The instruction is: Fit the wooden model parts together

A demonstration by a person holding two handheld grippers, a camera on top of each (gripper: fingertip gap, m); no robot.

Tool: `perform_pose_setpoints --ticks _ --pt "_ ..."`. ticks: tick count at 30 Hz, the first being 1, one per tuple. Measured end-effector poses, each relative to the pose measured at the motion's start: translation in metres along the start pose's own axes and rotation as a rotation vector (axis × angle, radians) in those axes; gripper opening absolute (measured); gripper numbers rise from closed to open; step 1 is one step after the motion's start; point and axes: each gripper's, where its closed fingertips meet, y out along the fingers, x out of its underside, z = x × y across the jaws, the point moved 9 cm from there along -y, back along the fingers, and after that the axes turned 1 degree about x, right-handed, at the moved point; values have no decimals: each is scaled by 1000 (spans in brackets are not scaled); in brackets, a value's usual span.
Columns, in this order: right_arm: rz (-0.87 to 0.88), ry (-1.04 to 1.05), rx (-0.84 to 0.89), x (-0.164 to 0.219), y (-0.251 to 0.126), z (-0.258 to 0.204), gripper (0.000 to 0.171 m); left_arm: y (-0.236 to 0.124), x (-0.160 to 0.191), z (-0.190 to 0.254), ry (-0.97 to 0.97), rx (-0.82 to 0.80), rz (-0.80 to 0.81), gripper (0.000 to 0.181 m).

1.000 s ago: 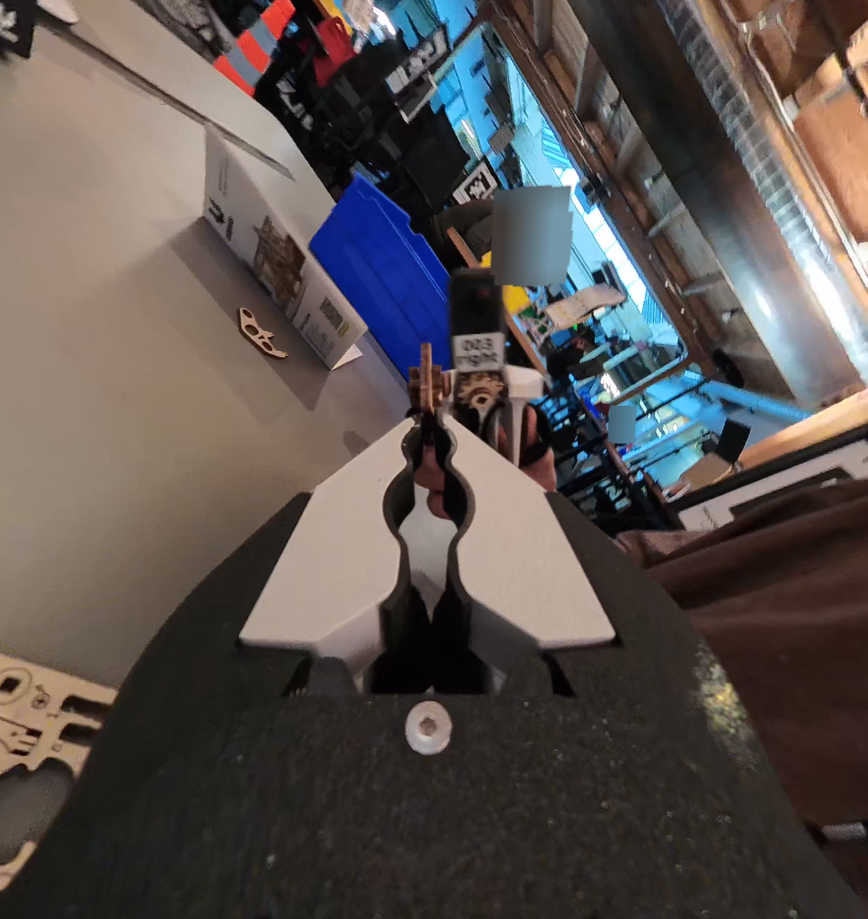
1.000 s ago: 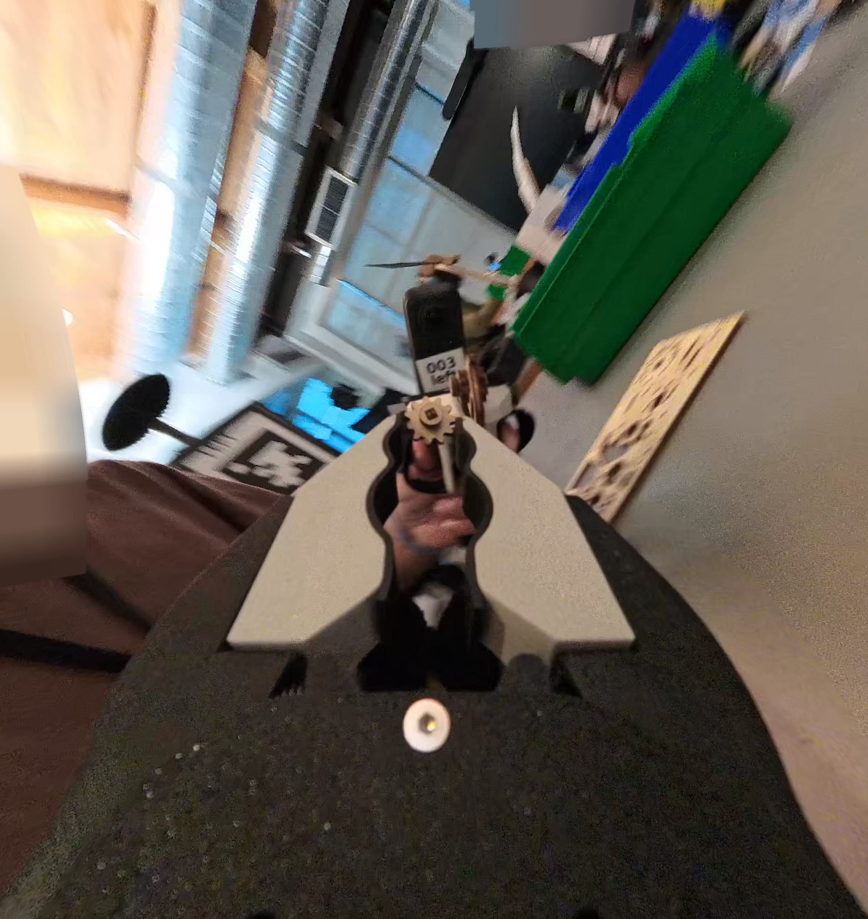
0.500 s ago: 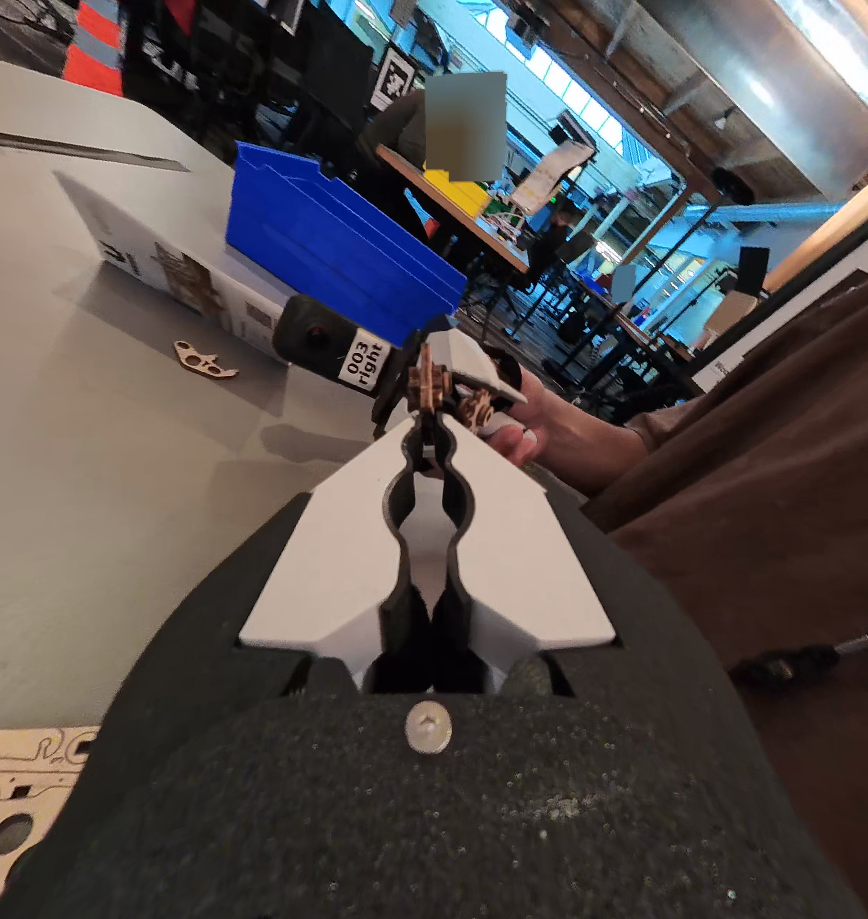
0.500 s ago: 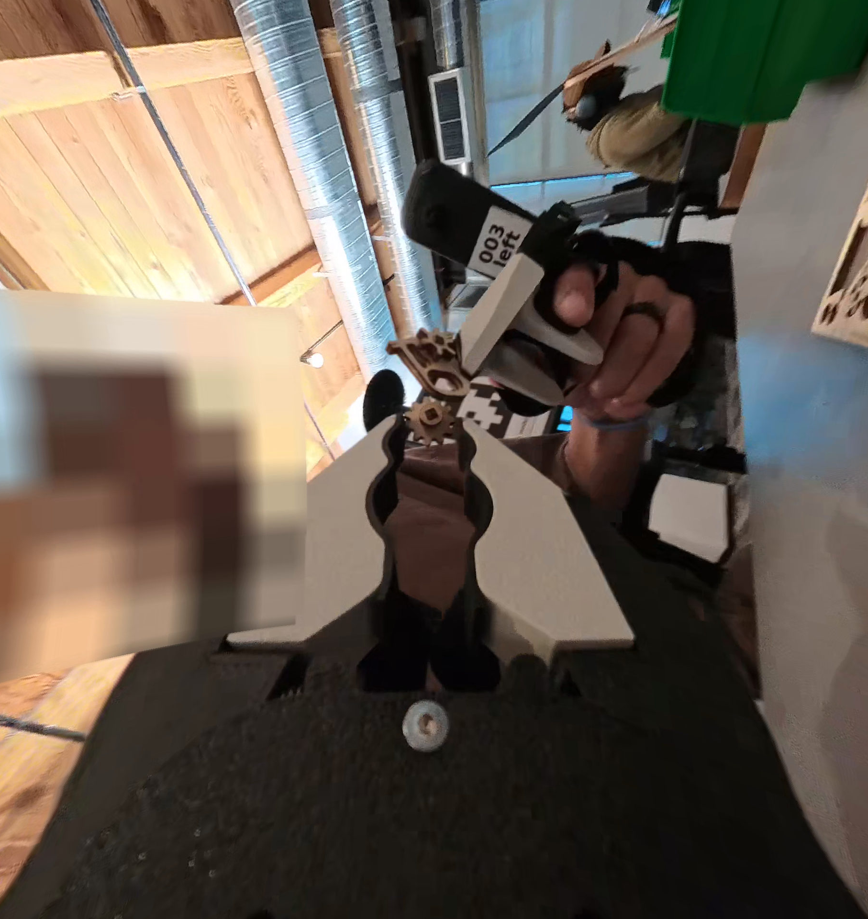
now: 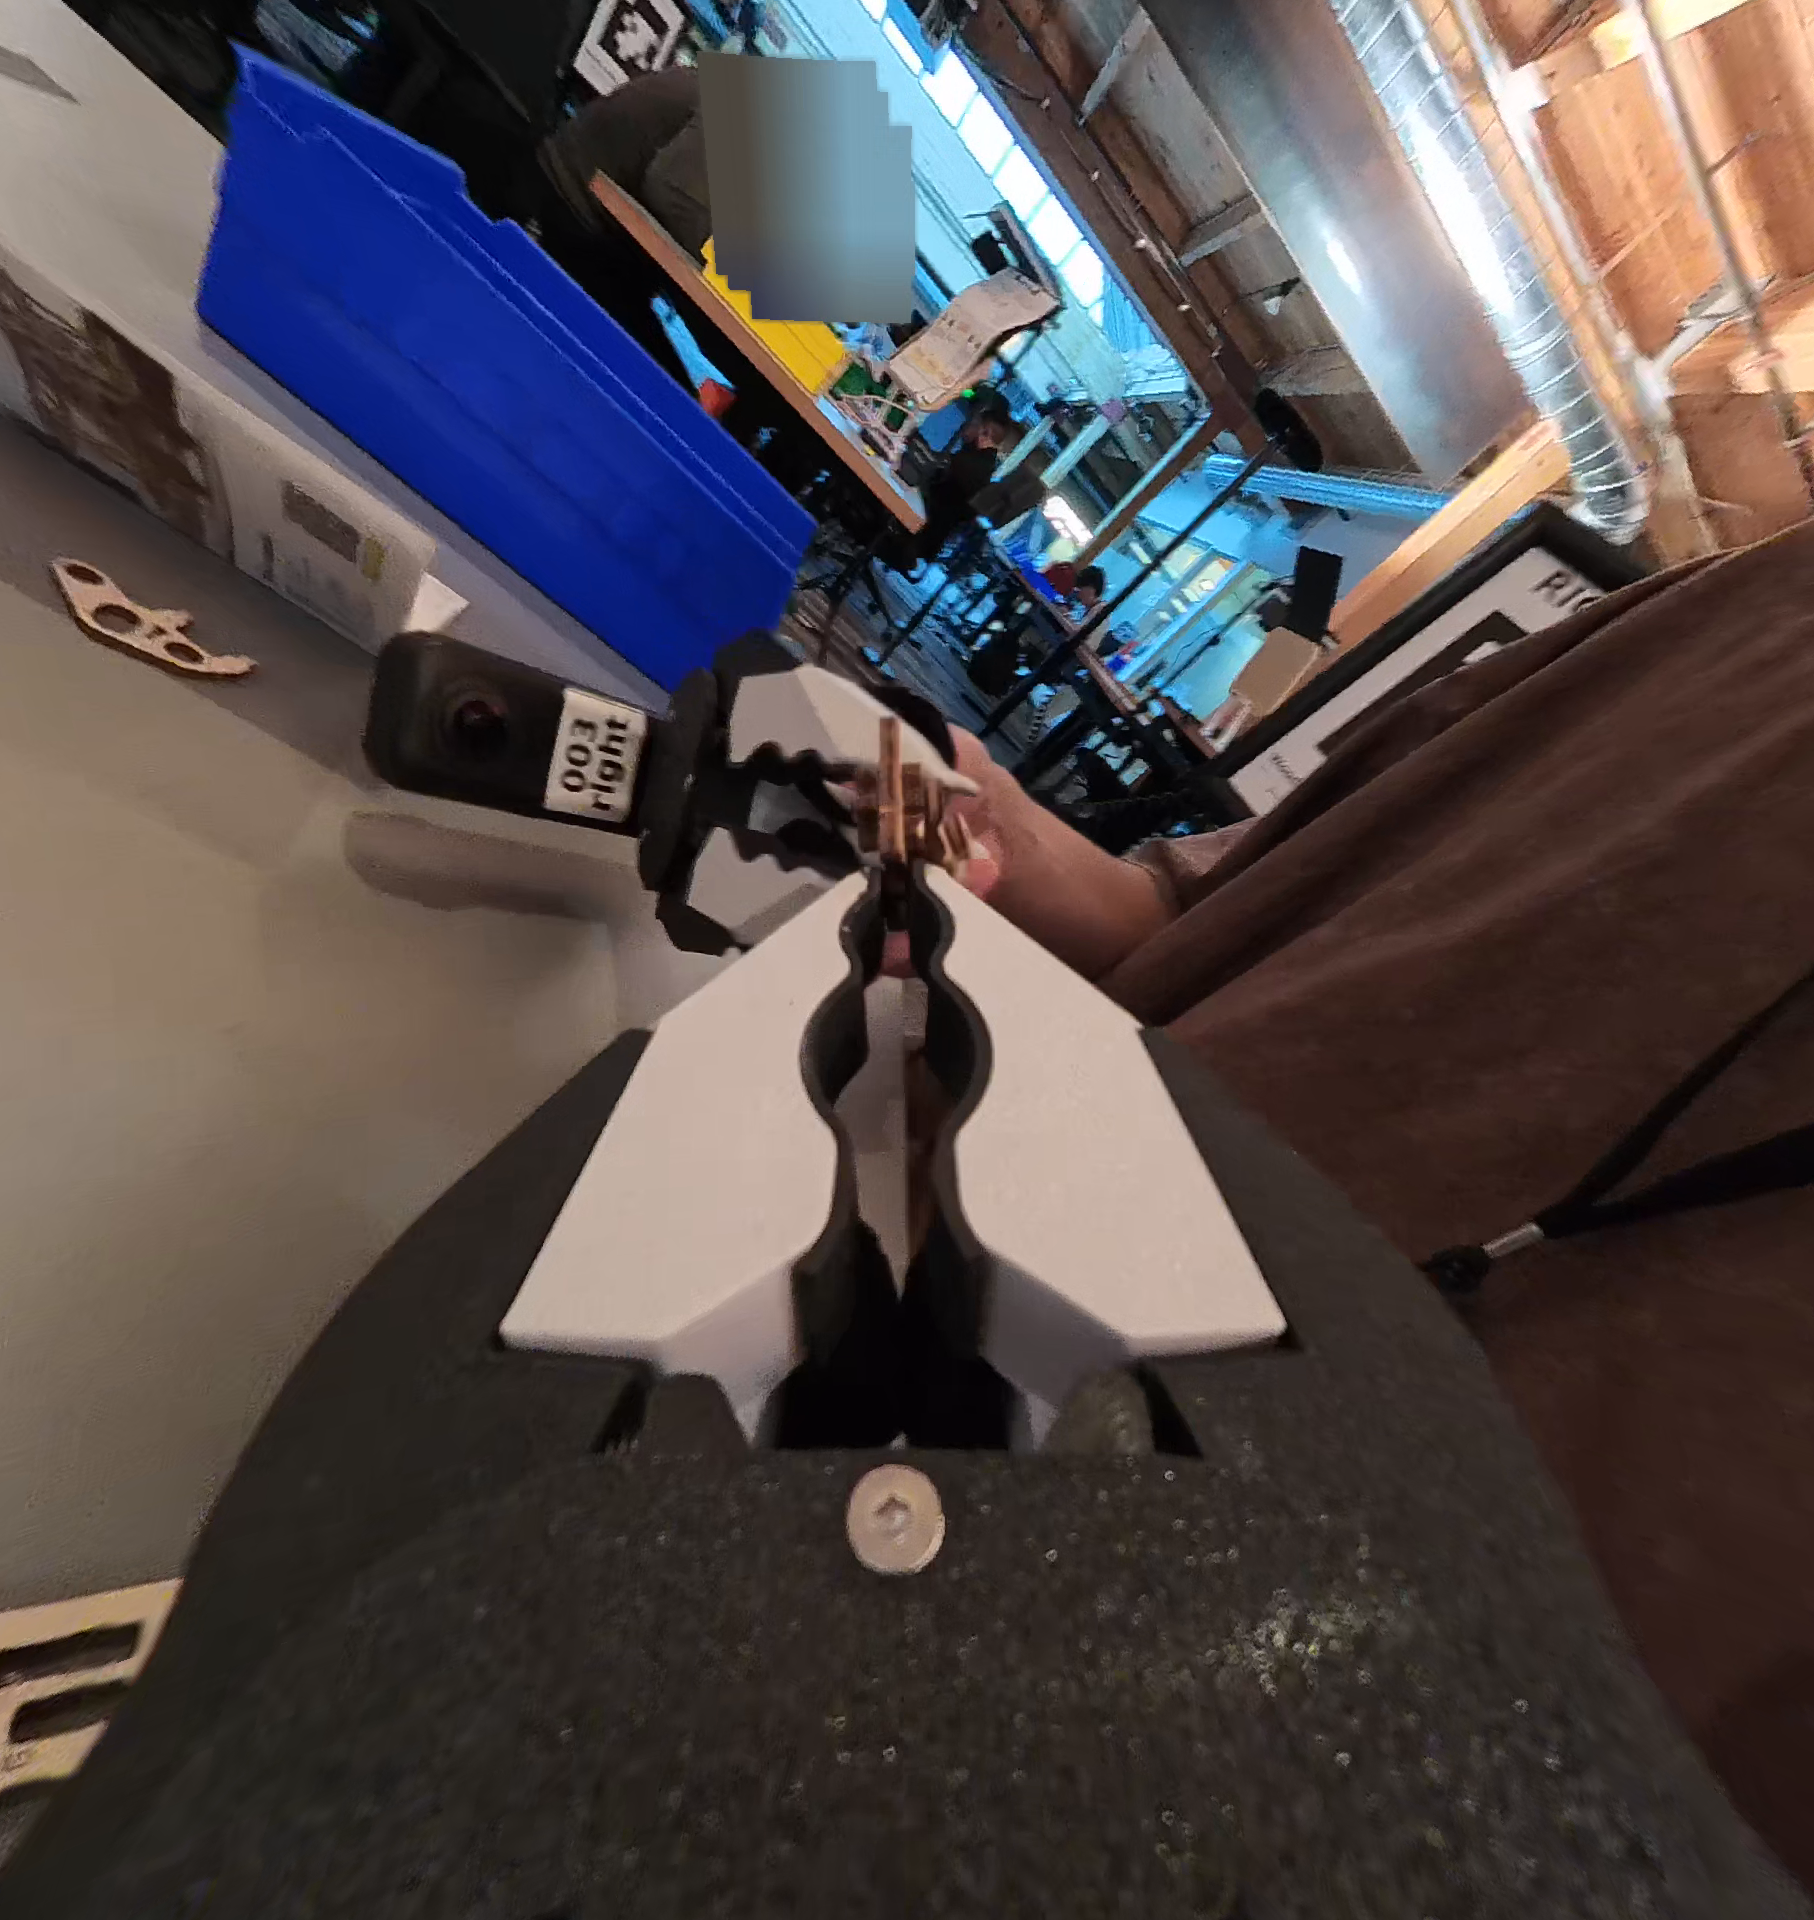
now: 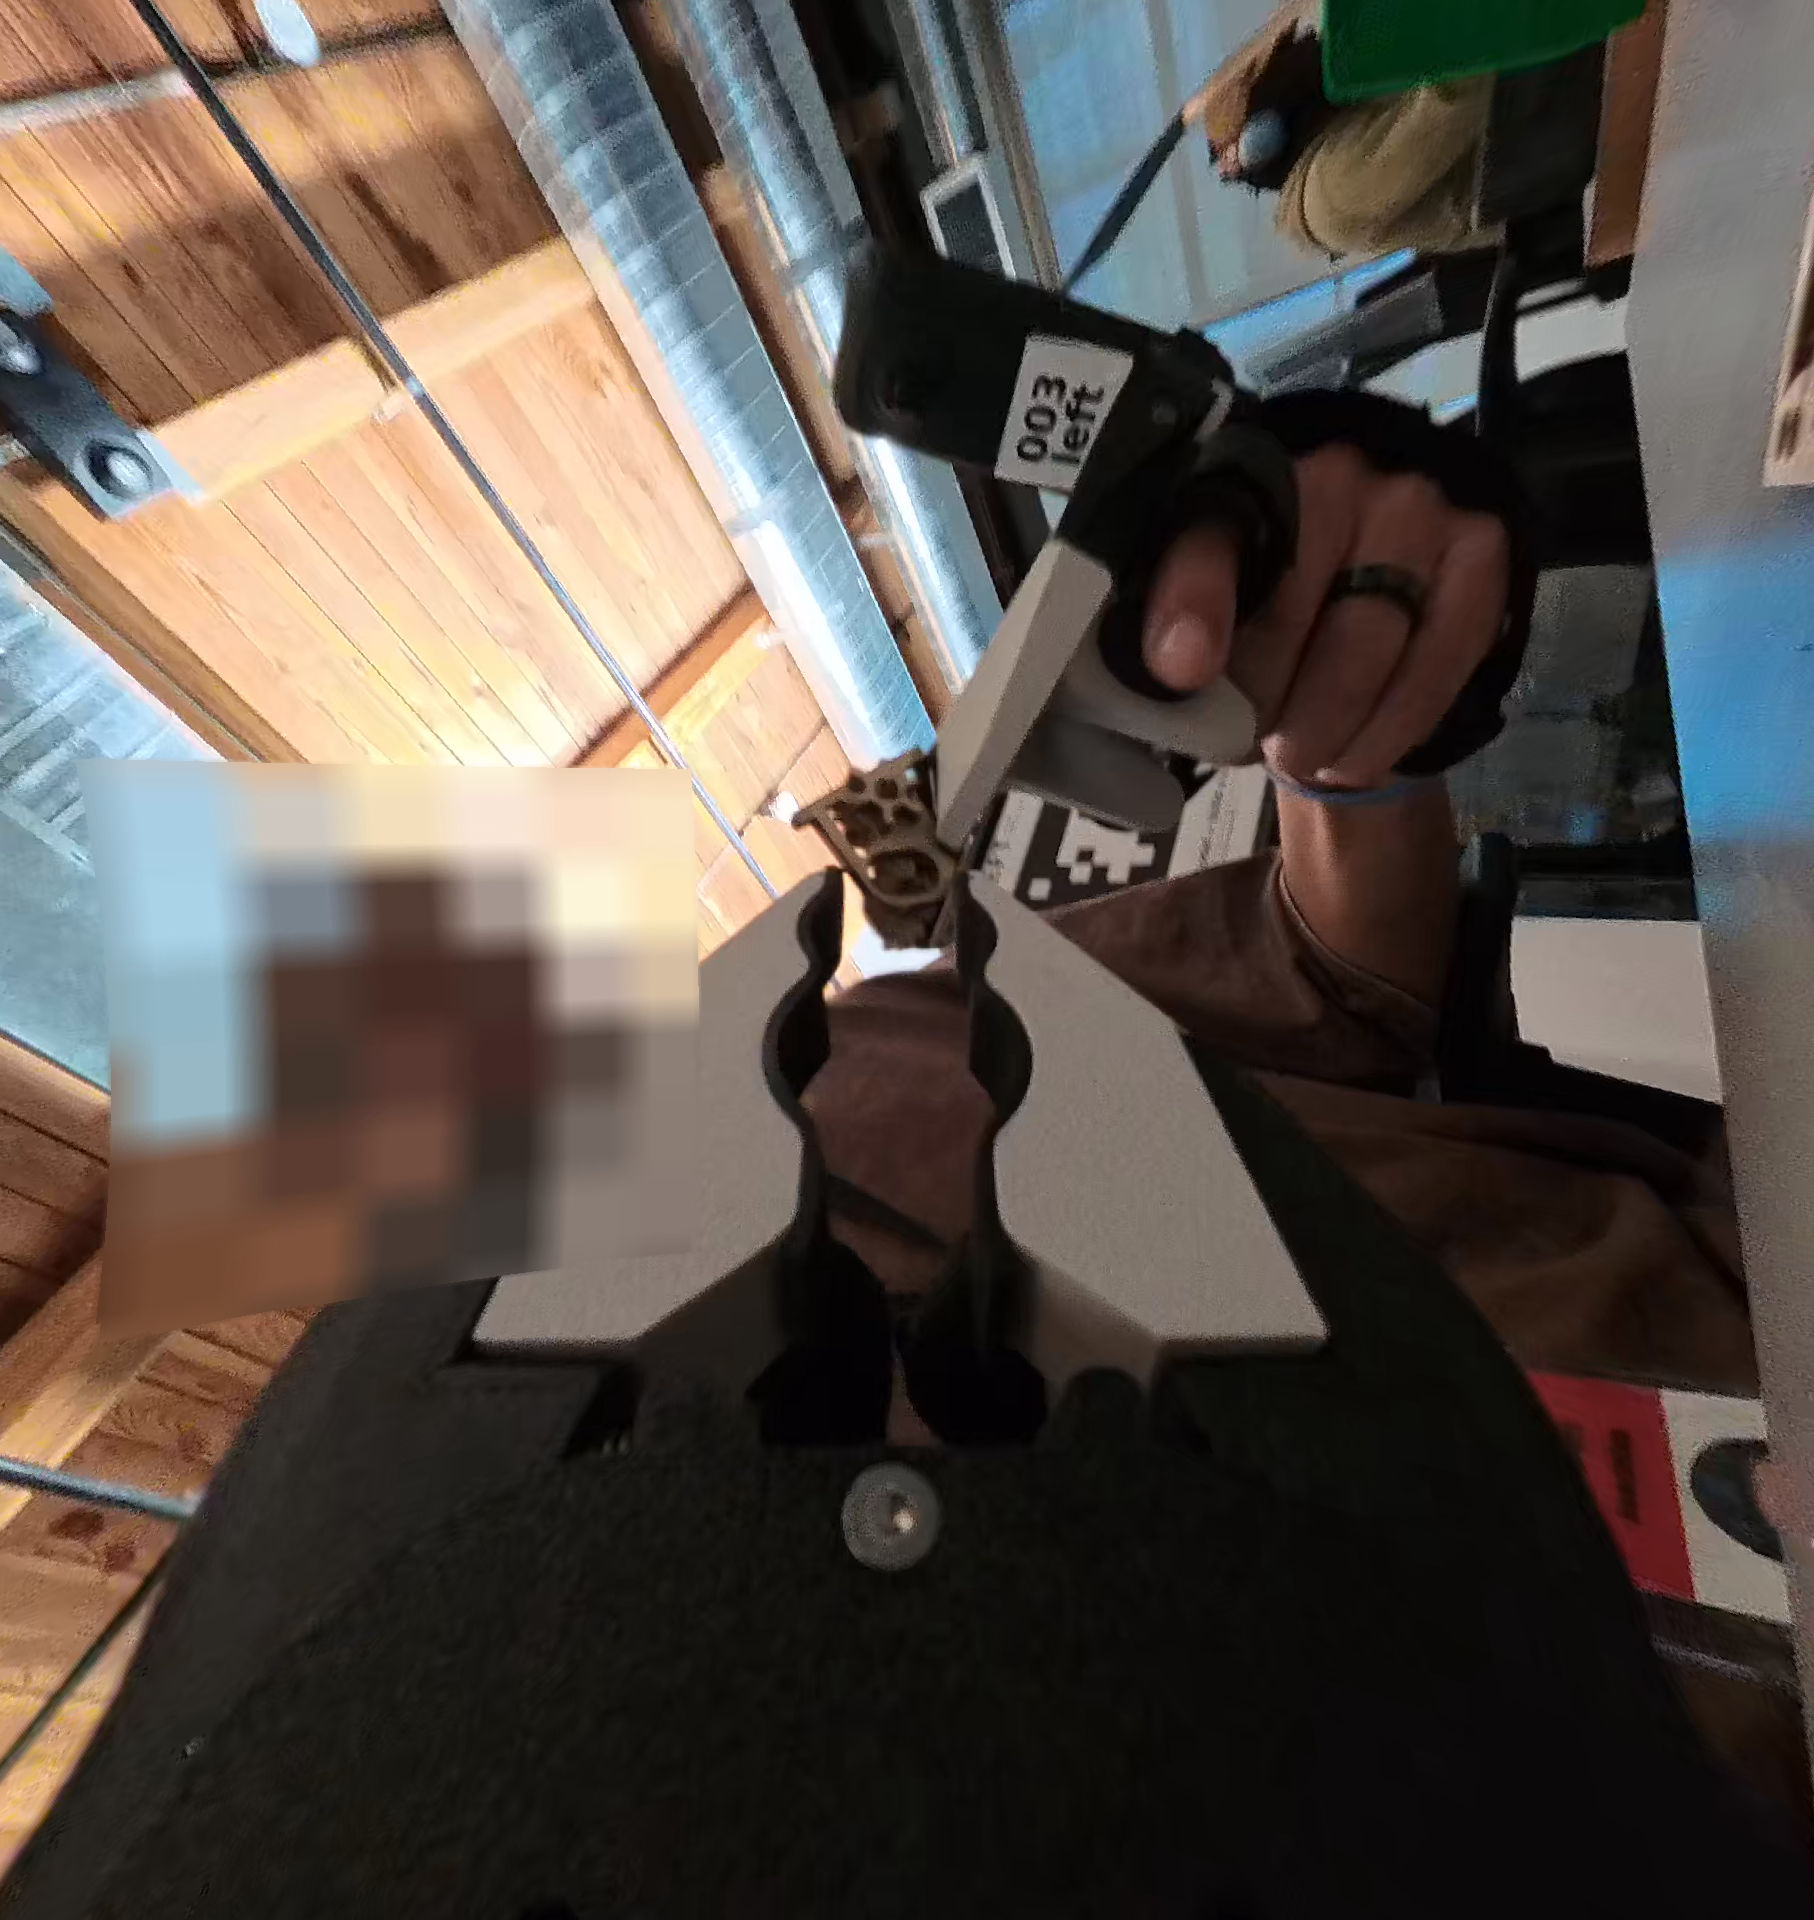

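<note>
**Q:** Where is the wooden model assembly?

**A:** The wooden model assembly (image 5: 898, 805) sits clamped at the tips of my left gripper (image 5: 895, 883), whose fingers are closed on its lower edge. It is held in the air above the worktop (image 5: 155, 1039). In the right wrist view it shows as a perforated brown plate (image 6: 882, 831).

**Q:** What is the state of the right gripper?

**A:** My right gripper (image 6: 898, 920) has its fingers parted, with a clear gap between the tips. A small toothed gear part (image 6: 908, 920) lies at that gap, touching the assembly; I cannot tell whether the fingers bear on it.

**Q:** What lies around?

**A:** On the worktop, well apart from both grippers: a loose wooden piece (image 5: 144, 629), a printed box (image 5: 155, 447) just behind it, and a blue bin (image 5: 467, 384) beyond the box. A cut-out wooden sheet (image 5: 20, 1704) lies at the near left edge.
</note>
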Motion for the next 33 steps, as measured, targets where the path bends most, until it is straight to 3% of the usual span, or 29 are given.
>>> perform_pose_setpoints --ticks 1,6,10,16,19,21,24,29,33 --pt "40 10 -19 -3 -4 1 21 0 1 -1 -23 17 1 1" --pt "115 -4 -9 -6 -17 -2 17 -1 8 -14 -138 -17 11 1" --pt "120 -244 294 -6 -21 -11 18 -18 9 -32 -192 -196 45 1" --pt "51 -907 719 26 -24 -54 10 -45 13 -31 -162 -489 44 1" --pt "68 -1308 1038 44 -41 -51 27 -42 18 -22 -173 -484 91 1" --pt "48 -1503 1253 51 -54 -35 29 -35 23 -19 -193 -467 104 1" --pt "-36 -1525 1465 53 -65 -8 41 -20 27 -19 -211 -437 69 1" --pt "-170 -1457 1541 40 -59 6 46 -5 32 -21 -195 -433 5 1" --pt "-167 -1459 1610 26 -55 1 43 -5 32 -19 -180 -443 -7 1"
